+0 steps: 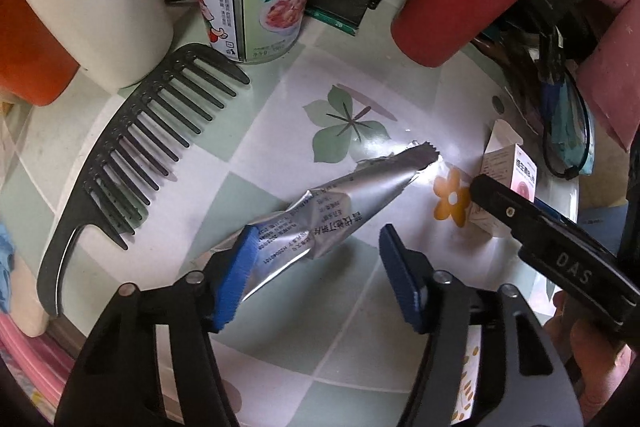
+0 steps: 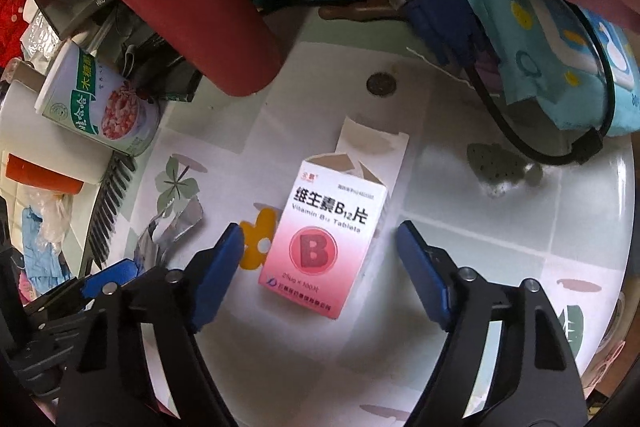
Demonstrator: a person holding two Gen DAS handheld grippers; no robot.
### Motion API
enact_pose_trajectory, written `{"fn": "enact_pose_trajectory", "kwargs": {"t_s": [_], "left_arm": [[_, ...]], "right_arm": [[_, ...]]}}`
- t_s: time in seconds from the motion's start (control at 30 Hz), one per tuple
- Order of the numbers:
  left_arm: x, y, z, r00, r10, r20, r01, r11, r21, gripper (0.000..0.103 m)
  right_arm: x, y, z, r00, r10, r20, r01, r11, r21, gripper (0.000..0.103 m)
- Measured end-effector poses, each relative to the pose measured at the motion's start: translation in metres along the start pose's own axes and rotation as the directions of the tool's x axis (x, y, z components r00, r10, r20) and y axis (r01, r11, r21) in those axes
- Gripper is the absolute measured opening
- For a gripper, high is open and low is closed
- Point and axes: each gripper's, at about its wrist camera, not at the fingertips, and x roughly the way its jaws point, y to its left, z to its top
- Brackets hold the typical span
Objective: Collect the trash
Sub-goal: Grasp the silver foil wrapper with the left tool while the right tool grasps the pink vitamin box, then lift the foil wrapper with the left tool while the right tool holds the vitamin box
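silver foil wrapper [image 1: 320, 223] between left jaws, pink box [image 2: 324, 247] between right jaws

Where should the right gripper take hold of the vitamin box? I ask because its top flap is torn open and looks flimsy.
Grip the vitamin box across its two long side walls, low on the closed body, coming from above. It lies flat on the table, already between the right gripper pads, and the open flap end would probably crush.

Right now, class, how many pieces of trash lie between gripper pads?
2: the foil wrapper between the left hand-held gripper's pads; the opened pill box between the right hand-held gripper's. More may be hidden.
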Motion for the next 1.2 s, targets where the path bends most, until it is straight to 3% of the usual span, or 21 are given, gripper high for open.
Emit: {"fn": "enact_pose_trajectory", "kwargs": {"t_s": [0.1,0.23,0.37,0.47,0.93,0.97,1.03,1.1,1.2], "left_arm": [[-0.004,0.003,-0.002,1.0,0.003,-0.002,-0.003,1.0,0.0,0.045],[-0.005,0.003,-0.002,1.0,-0.005,-0.012,0.006,1.0,0.008,0.034],[-0.007,0.007,-0.002,0.999,-0.03,-0.025,0.03,0.999,0.015,0.01],[-0.005,0.007,-0.004,0.998,-0.052,-0.033,0.052,0.999,0.016,0.002],[-0.015,0.011,-0.018,0.997,-0.078,-0.018,0.078,0.997,0.013,0.0],[-0.016,0.01,-0.018,0.998,-0.062,-0.015,0.062,0.998,0.01,0.002],[-0.018,0.011,-0.014,1.0,-0.027,0.0,0.027,1.0,-0.009,0.015],[-0.016,0.011,-0.011,1.0,-0.005,0.012,0.005,1.0,-0.016,0.057],[-0.018,0.01,-0.007,1.0,0.0,0.028,0.001,1.0,-0.006,0.062]], "right_arm": [[-0.001,0.001,0.0,1.0,-0.013,0.006,0.013,1.0,-0.007,0.057],[-0.003,-0.002,-0.002,1.0,-0.008,0.01,0.008,1.0,-0.012,0.054],[-0.006,-0.004,-0.003,1.0,0.003,0.01,-0.003,1.0,-0.013,0.048],[-0.007,-0.005,-0.005,1.0,0.014,0.007,-0.014,1.0,-0.017,0.044],[-0.019,-0.008,-0.022,0.999,0.04,0.01,-0.04,0.999,-0.029,0.04],[-0.019,-0.007,-0.022,0.999,0.039,0.011,-0.039,0.999,-0.03,0.04],[-0.018,-0.007,-0.023,0.999,0.043,0.01,-0.042,0.999,-0.03,0.04],[-0.018,-0.007,-0.024,0.999,0.043,0.011,-0.043,0.998,-0.038,0.04],[-0.017,-0.008,-0.024,0.999,0.043,0.009,-0.042,0.998,-0.043,0.04]]}}
